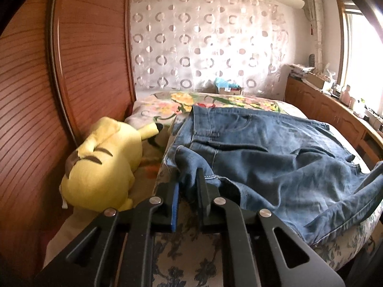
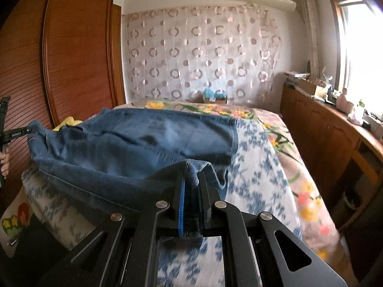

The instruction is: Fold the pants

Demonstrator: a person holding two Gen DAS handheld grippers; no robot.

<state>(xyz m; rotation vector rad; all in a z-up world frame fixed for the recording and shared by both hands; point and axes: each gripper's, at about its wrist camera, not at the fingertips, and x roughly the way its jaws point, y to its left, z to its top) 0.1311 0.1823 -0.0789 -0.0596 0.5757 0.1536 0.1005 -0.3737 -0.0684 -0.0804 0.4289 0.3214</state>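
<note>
Blue jeans [image 1: 275,157] lie spread on a blue-flowered cushion [image 1: 191,263] on the bed. My left gripper [image 1: 189,177] is shut on a bunched corner of the denim at the cushion's left edge. My right gripper [image 2: 191,174] is shut on a hem of the jeans [image 2: 134,141] and holds it just above the cushion [image 2: 251,167]. The left gripper also shows in the right wrist view [image 2: 9,131], at the jeans' far left end, held by a hand.
A yellow plush toy [image 1: 103,167] lies left of the cushion against a wooden wardrobe [image 1: 71,71]. The flowered bedspread [image 2: 299,167] runs to the far wall curtain. A wooden cabinet [image 2: 335,134] with clutter stands along the right under the window.
</note>
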